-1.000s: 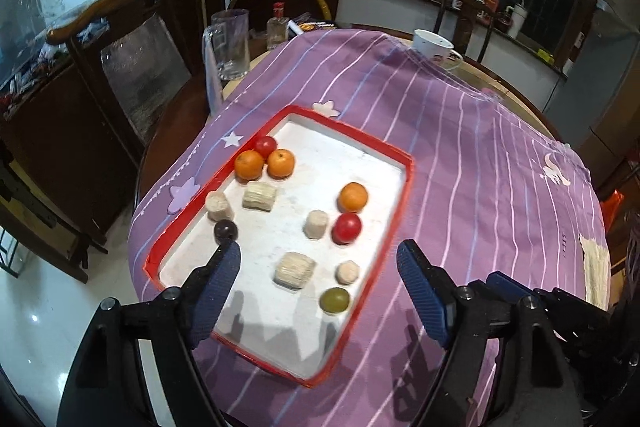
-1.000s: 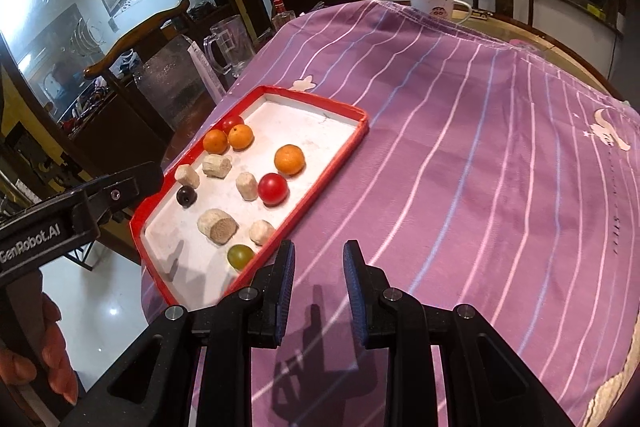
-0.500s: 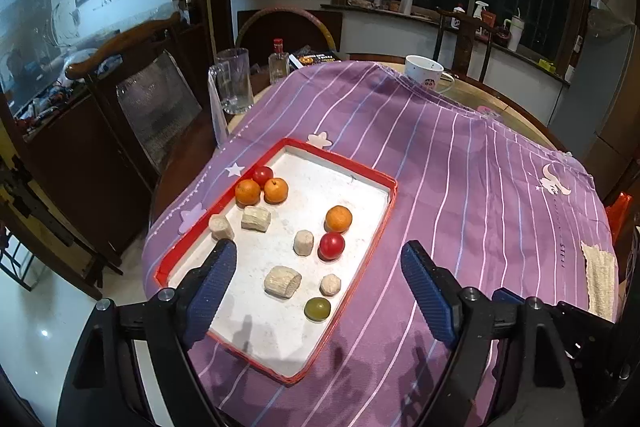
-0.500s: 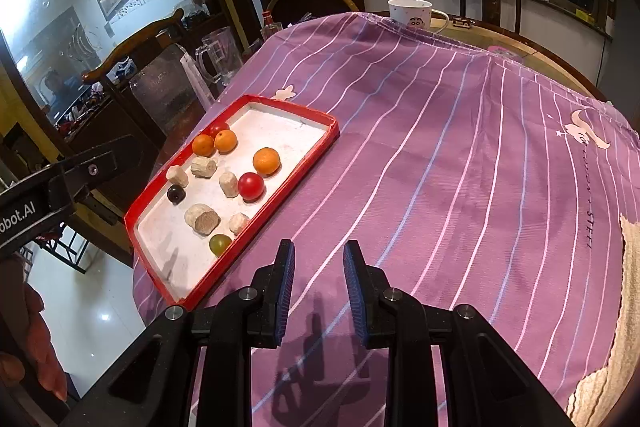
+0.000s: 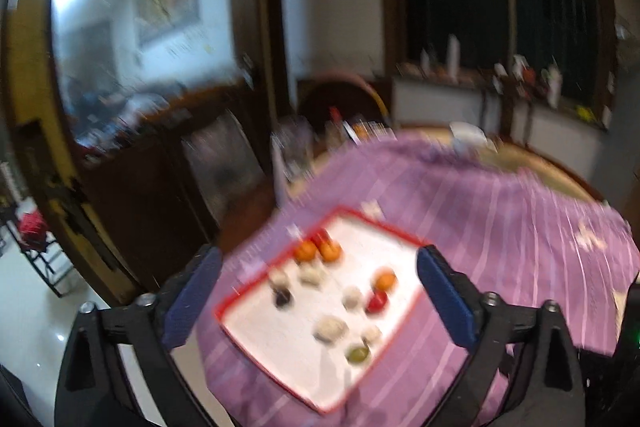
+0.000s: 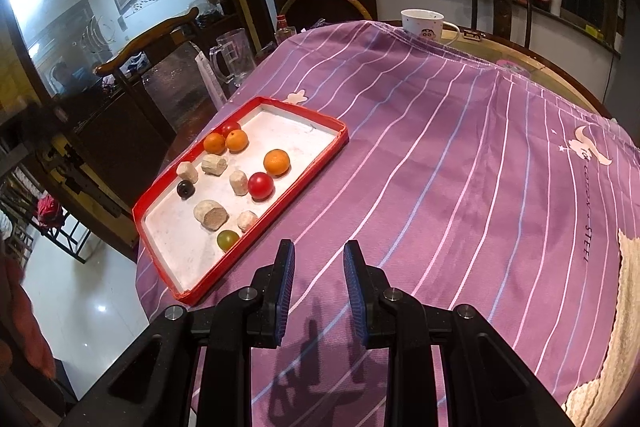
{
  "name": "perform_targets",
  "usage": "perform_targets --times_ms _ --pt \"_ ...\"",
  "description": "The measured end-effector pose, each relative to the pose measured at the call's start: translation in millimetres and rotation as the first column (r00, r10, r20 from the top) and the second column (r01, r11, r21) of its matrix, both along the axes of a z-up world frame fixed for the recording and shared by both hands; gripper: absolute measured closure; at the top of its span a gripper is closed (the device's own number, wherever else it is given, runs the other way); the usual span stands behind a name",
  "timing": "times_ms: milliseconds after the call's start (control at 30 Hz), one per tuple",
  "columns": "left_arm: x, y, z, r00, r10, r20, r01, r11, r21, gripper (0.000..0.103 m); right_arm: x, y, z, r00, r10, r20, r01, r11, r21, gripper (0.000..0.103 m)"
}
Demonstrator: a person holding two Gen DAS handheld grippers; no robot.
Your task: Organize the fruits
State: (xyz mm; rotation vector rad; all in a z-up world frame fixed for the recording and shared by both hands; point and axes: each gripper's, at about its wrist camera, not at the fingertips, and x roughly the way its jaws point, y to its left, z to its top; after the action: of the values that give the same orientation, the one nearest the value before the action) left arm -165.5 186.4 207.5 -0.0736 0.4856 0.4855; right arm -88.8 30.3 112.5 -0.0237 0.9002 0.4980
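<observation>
A red-rimmed tray (image 6: 316, 167) lies on the purple striped cloth and holds small fruits. Two oranges (image 6: 226, 142) and a red fruit sit at its far left corner. A third orange (image 6: 277, 162), a red tomato (image 6: 261, 185), a dark plum (image 6: 185, 189), a green fruit (image 6: 227, 239) and several beige chunks (image 6: 211, 214) lie spread over it. The left wrist view is blurred; the tray (image 5: 256, 293) shows below my left gripper (image 5: 318, 301), which is wide open and empty, held high. My right gripper (image 6: 319, 289) hangs over the cloth right of the tray, its jaws narrowly apart and empty.
A glass mug (image 6: 232, 57) and a small bottle (image 6: 283, 29) stand beyond the tray near the table's far left edge. A white cup (image 6: 423, 23) stands at the far edge. A wooden chair (image 6: 160, 75) is at the left. A beige mat (image 6: 612, 315) lies at right.
Both grippers have pulled back and up from the tray, which looks smaller. The left view has swung upward and blurred. No fruit has moved.
</observation>
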Motion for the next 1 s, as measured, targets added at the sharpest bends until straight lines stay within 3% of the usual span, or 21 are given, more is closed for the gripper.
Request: perform_targets --times_ms 167,300,500,667,1000 --pt "-22 -3 25 0.986 0.042 0.163 -0.058 0.994 0.095 0.0 -3 5 3 0.999 0.024 0.021 -0.024 1.0 0.0 0.075" --pt "-22 -2 23 0.985 0.065 0.159 -0.086 0.988 0.128 0.0 -5 10 5 0.998 0.044 0.037 -0.044 0.999 -0.004 0.075" --pt "-5 11 4 0.998 -0.012 0.054 0.012 1.0 0.008 0.0 -4 16 1 0.998 0.06 0.031 -0.059 0.998 -0.008 0.075" --pt "8 16 -23 0.997 -0.041 -0.058 0.038 0.998 -0.057 0.0 -3 24 -5 0.997 0.07 0.022 -0.07 0.997 -0.027 0.075" --pt "29 32 -76 0.964 -0.096 -0.246 0.064 0.989 -0.136 0.0 7 35 -22 0.999 0.026 -0.035 -0.028 0.998 -0.055 0.075"
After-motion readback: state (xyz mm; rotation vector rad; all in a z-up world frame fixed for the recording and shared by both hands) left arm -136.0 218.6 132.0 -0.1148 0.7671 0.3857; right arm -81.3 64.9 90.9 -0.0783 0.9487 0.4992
